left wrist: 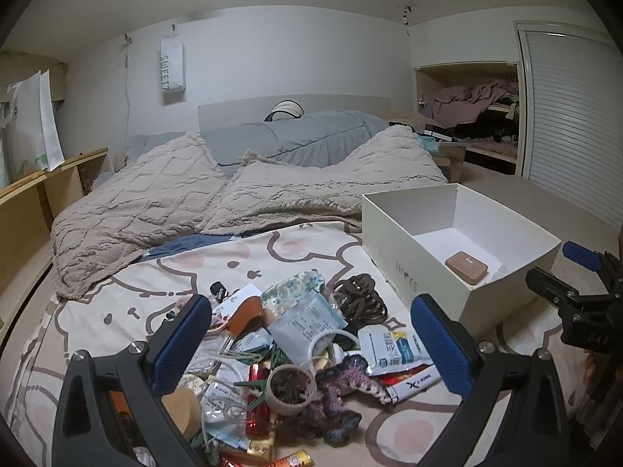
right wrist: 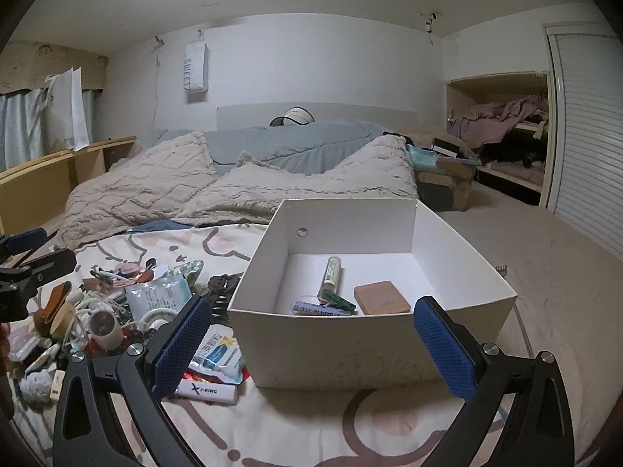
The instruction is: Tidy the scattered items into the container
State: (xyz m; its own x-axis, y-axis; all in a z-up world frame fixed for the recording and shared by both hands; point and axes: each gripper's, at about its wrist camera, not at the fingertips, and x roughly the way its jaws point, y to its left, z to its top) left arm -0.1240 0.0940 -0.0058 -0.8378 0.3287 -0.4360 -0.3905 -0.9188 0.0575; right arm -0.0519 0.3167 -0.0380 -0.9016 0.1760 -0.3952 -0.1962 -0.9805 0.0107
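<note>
A heap of small items [left wrist: 296, 354] lies on the cartoon-print bed sheet: sachets, black hair ties [left wrist: 360, 299], a crocheted piece [left wrist: 342, 393], a tape roll [left wrist: 292, 387] and a white J-KING lighter [left wrist: 414, 385]. My left gripper [left wrist: 311, 346] hovers open over the heap, holding nothing. The white box [right wrist: 350, 346] stands to the right on the bed. It holds a tan case [right wrist: 381, 297], a tube [right wrist: 331, 272] and small packets. In front of the box's near wall my right gripper [right wrist: 313, 344] is open and empty. The heap [right wrist: 109, 311] is to its left.
A beige textured blanket [left wrist: 202, 190] and grey duvet [left wrist: 296, 136] fill the far half of the bed. Wooden shelving [left wrist: 35, 194] runs along the left. An open closet with clothes [left wrist: 475, 109] and a slatted door [left wrist: 572, 124] are at the right, above beige carpet [right wrist: 545, 249].
</note>
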